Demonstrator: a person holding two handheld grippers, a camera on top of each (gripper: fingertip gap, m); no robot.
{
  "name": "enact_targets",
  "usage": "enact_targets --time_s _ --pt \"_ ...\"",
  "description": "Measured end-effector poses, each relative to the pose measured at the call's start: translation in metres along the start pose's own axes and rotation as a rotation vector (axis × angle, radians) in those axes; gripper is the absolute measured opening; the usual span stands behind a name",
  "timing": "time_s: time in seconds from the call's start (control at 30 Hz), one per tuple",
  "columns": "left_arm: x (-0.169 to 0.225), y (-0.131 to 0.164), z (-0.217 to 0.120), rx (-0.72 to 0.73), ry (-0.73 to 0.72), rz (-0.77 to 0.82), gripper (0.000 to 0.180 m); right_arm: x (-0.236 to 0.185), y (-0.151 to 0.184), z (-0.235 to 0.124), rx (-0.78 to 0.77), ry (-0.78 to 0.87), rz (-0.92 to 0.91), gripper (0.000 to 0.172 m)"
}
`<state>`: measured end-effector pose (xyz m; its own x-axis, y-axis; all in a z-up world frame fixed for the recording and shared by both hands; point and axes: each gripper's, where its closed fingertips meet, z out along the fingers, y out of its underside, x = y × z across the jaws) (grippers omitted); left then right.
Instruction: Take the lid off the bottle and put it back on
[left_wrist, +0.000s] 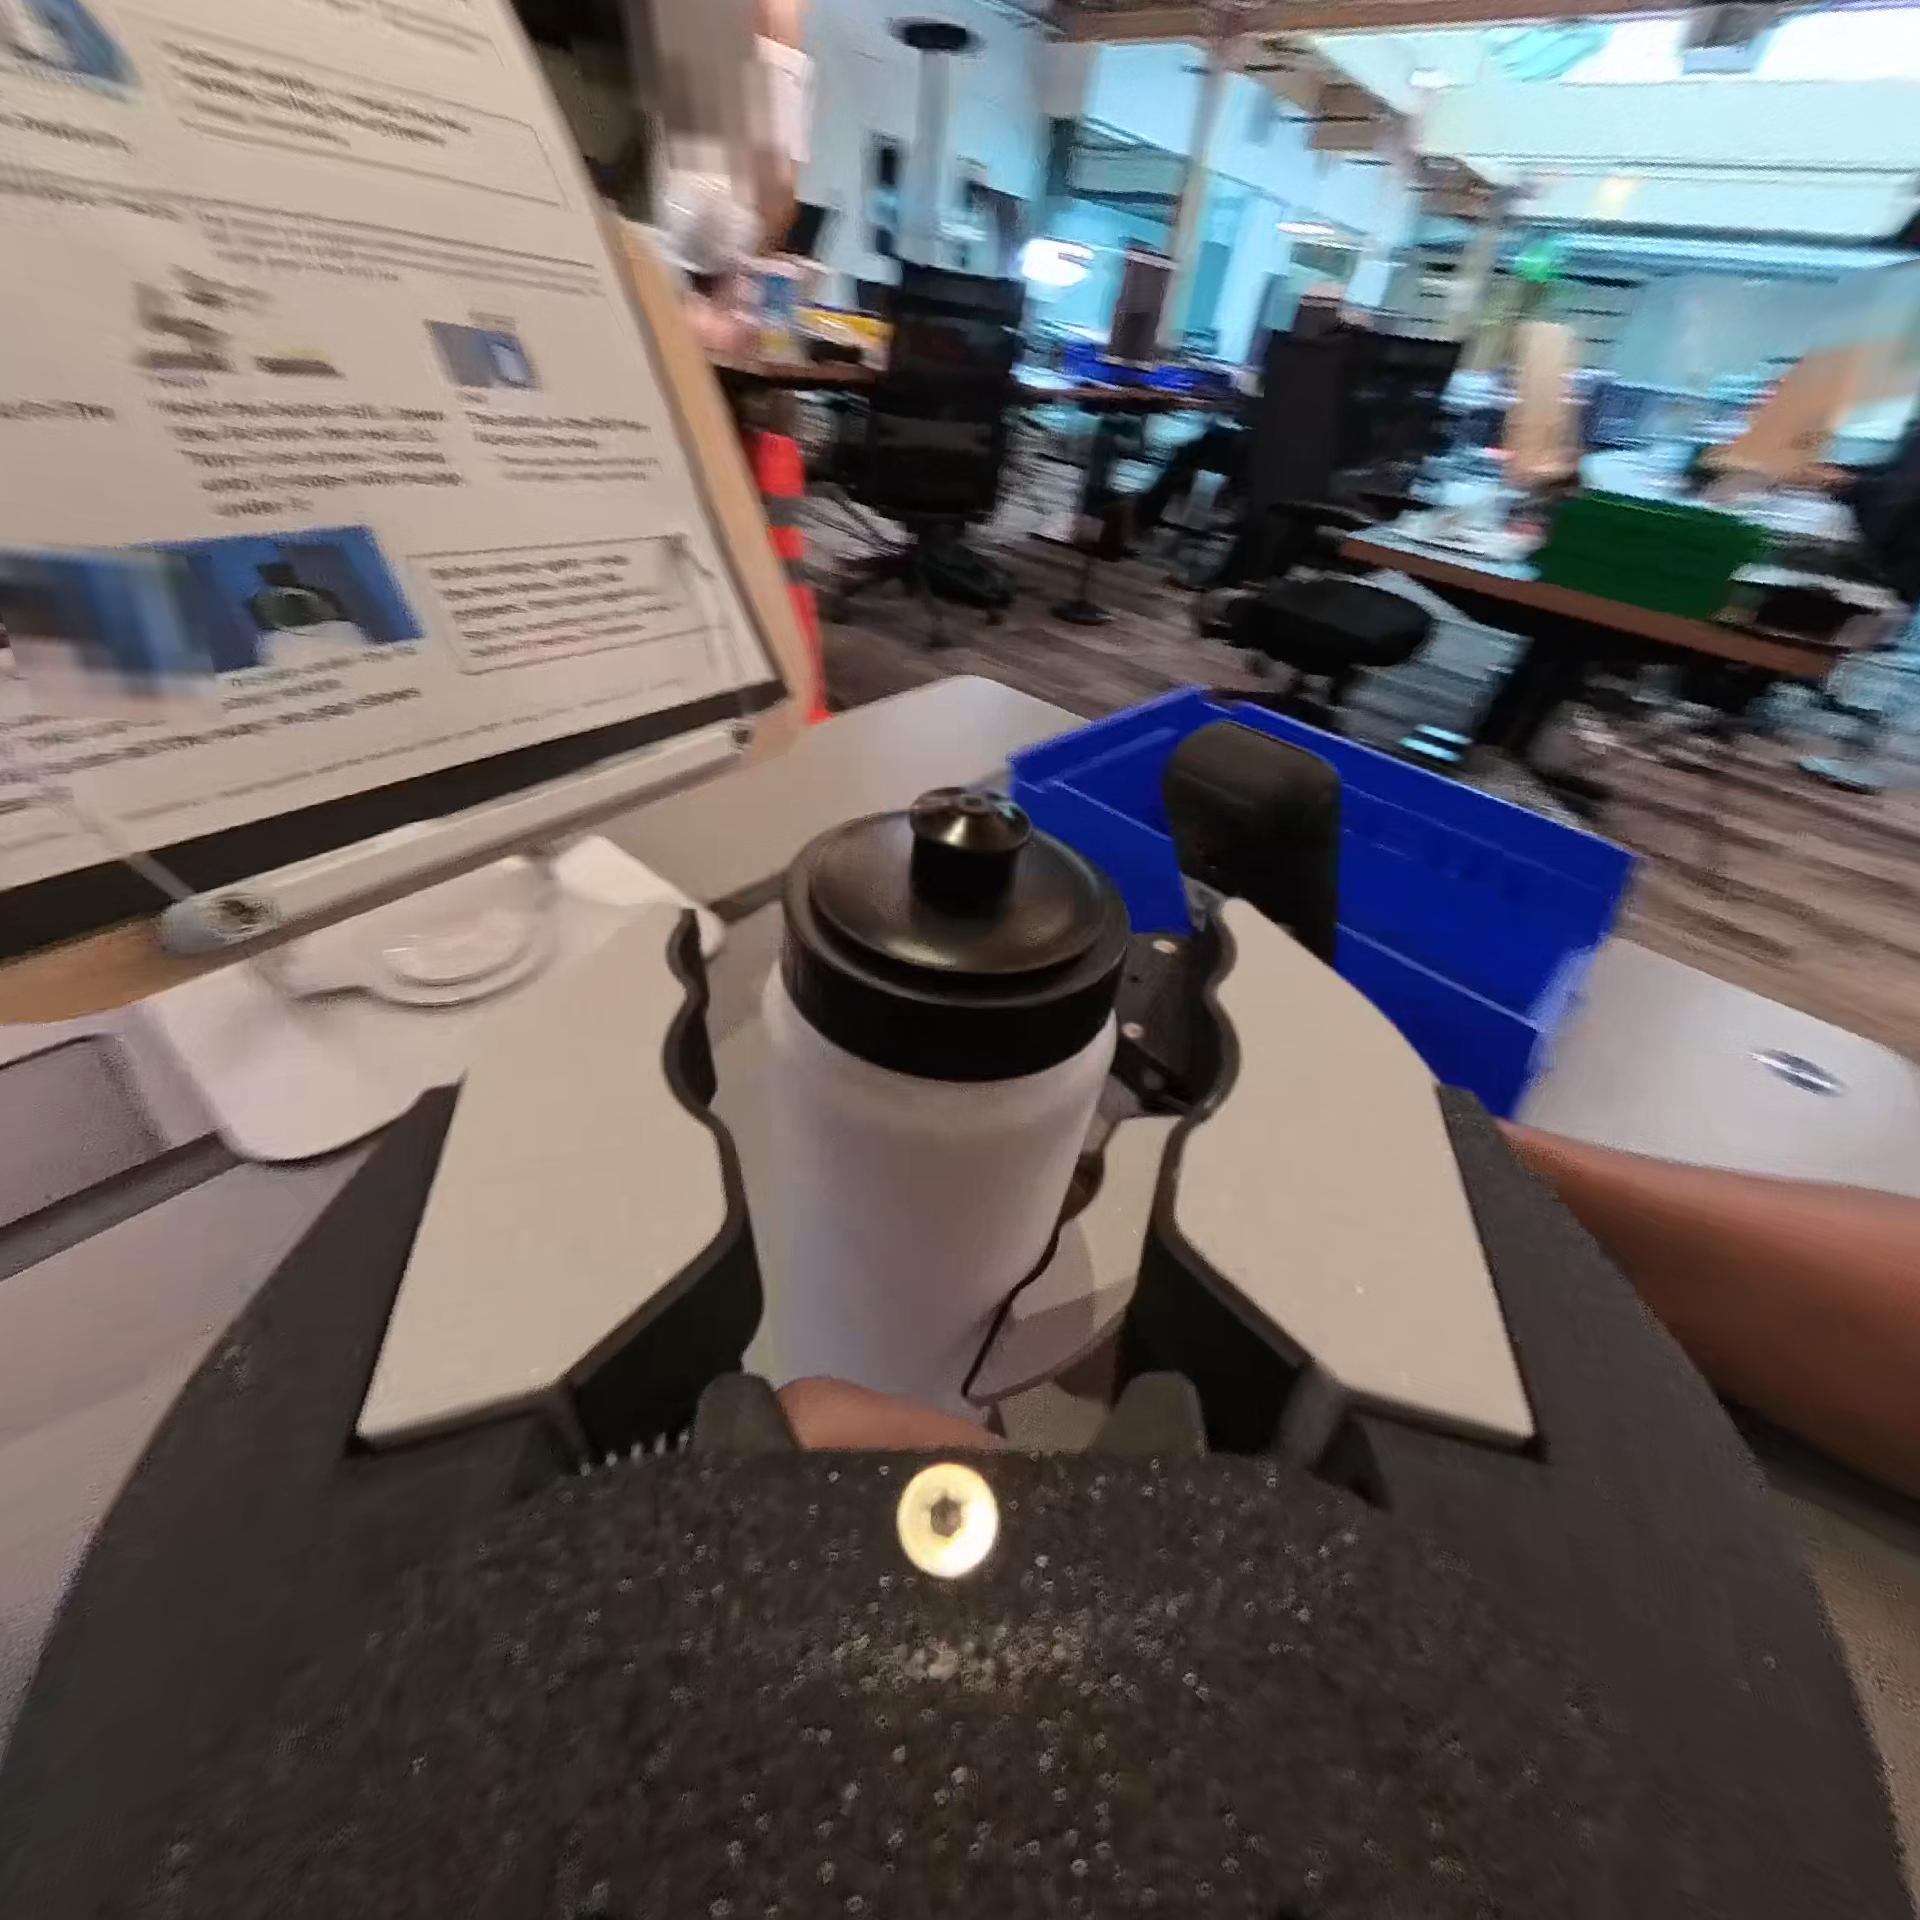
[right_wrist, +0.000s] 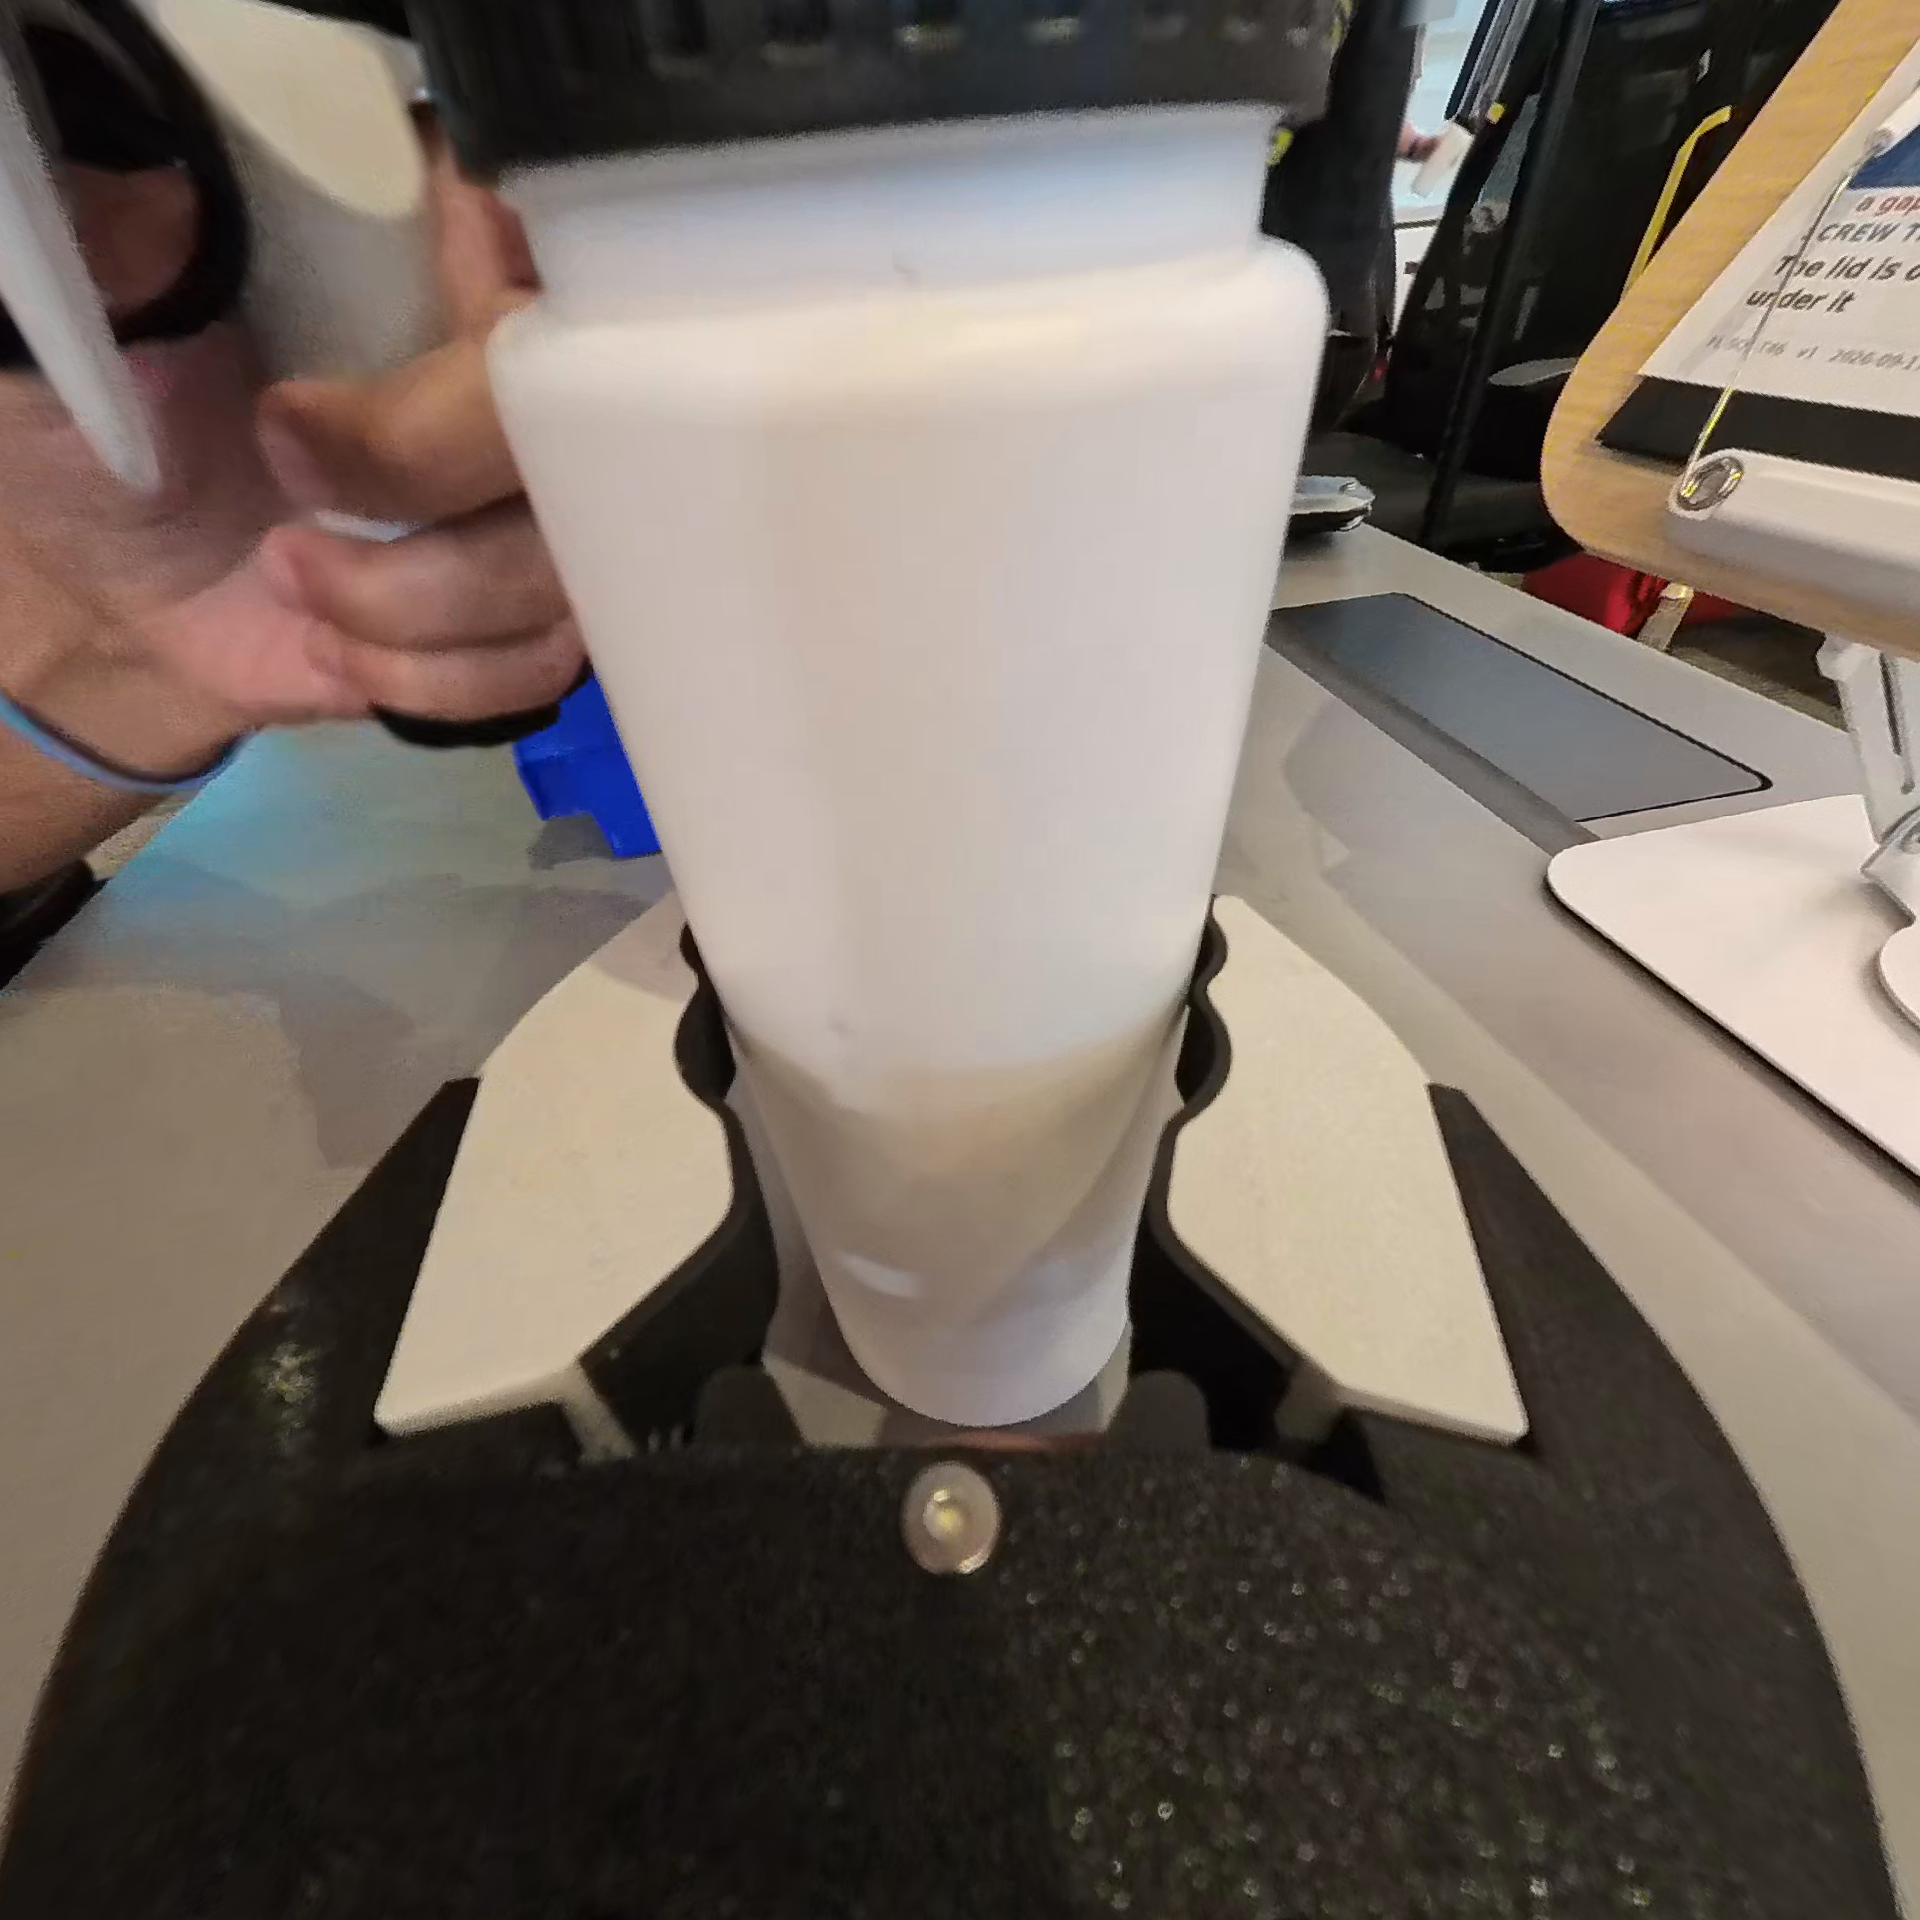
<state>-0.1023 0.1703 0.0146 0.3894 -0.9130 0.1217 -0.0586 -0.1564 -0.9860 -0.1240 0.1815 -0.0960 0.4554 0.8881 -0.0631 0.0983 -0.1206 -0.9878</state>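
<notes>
Left wrist view, left to right:
- Printed instruction sheet (left_wrist: 312, 416) on a wooden board, tilted back. Its white base (left_wrist: 312, 1081) sits on the grey table (left_wrist: 883, 748).
- Your left gripper (left_wrist: 956, 920) has its jaws apart, one either side of the bottle's top. The left finger (left_wrist: 582, 1122) stands clear of the bottle, with table showing in the gap. The right finger (left_wrist: 1320, 1143) is also clear of it.
- White bottle (left_wrist: 914, 1164) is centred between those fingers, with the black lid (left_wrist: 951, 966) seated on it, spout uppermost.
- Black parts of your other gripper show in the gap just right of the bottle's neck.
- Blue bin (left_wrist: 1455, 904) is behind and to the right, on the table.
- Your forearm (left_wrist: 1714, 1299) enters from the right edge.
- The background room is blurred.

Right wrist view, left to right:
- Your hand (right_wrist: 312, 603) is at the left edge, wrapped round a white-bodied tool, close beside the bottle's shoulder.
- A corner of the blue bin (right_wrist: 582, 769) shows under it.
- The bottle (right_wrist: 914, 623) fills the centre, and the lid (right_wrist: 883, 73) is cut off by the top edge.
- Your right gripper (right_wrist: 951, 997) is clamped on the bottle's lower body. Both black pads (right_wrist: 707, 1039) press against the white wall.
- A dark inset panel (right_wrist: 1507, 717) is in the table to the right.
- The board and sheet (right_wrist: 1714, 364) stand above the white base (right_wrist: 1714, 935) at far right.
</notes>
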Motion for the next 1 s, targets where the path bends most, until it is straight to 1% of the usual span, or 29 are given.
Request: enact_targets --time_s 0.03,0.07,0.1,0.13,0.17,0.23,0.27,0.33,0.43,0.57,0.67,0.7,0.77,0.87,0.93,1.0 --pt "-0.001 0.003 0.002 -0.037 0.057 -0.012 0.093 0.0 0.0 0.0 0.001 -0.001 0.0 0.085" --pt "0.0 0.008 0.004 -0.082 0.114 -0.005 0.094 0.0 0.0 0.0 0.001 -0.001 0.0 0.085" --pt "-0.001 0.012 0.007 -0.119 0.143 0.016 0.096 0.0 0.0 0.0 0.001 -0.001 0.001 0.085" --pt "-0.005 0.015 0.011 -0.138 0.137 0.046 0.097 0.0 0.0 0.0 0.001 0.0 0.001 0.085" --pt "-0.006 0.016 0.014 -0.148 0.144 0.081 0.09 0.0 0.0 0.0 0.001 -0.001 0.001 0.085" --pt "-0.002 0.015 0.019 -0.155 0.179 0.132 0.084 0.0 0.0 0.0 0.003 -0.001 0.003 0.085" --pt "0.002 0.013 0.02 -0.146 0.195 0.144 0.075 0.001 0.0 0.0 0.004 0.0 0.007 0.085" --pt "0.005 0.013 0.021 -0.132 0.183 0.161 0.073 0.001 0.0 -0.001 0.005 0.001 0.001 0.085" --pt "0.002 0.012 0.023 -0.078 0.056 0.144 0.073 0.002 0.0 -0.001 0.005 0.007 0.004 0.085" --pt "-0.003 0.008 0.023 0.027 -0.234 0.1 0.073 0.002 0.0 -0.001 0.005 0.011 0.003 0.085" --pt "-0.006 0.009 0.022 0.015 -0.445 0.093 0.073 0.002 0.0 -0.001 0.002 0.01 0.001 0.085" --pt "-0.004 0.009 0.022 0.005 -0.471 0.083 0.074 0.002 0.0 -0.001 0.0 0.01 -0.004 0.085" --pt "0.005 0.01 0.022 -0.025 -0.439 0.073 0.088 0.002 0.0 -0.002 0.002 0.008 -0.001 0.085" --pt "0.016 0.006 0.009 -0.017 -0.314 0.041 0.093 0.002 0.0 -0.001 -0.001 0.008 -0.003 0.085" --pt "0.015 0.001 -0.003 0.001 -0.237 0.064 0.094 0.002 0.0 0.0 -0.002 0.012 -0.001 0.085" --pt "0.013 0.002 -0.006 -0.018 -0.145 0.099 0.093 0.002 0.0 0.0 0.0 0.009 -0.001 0.085"
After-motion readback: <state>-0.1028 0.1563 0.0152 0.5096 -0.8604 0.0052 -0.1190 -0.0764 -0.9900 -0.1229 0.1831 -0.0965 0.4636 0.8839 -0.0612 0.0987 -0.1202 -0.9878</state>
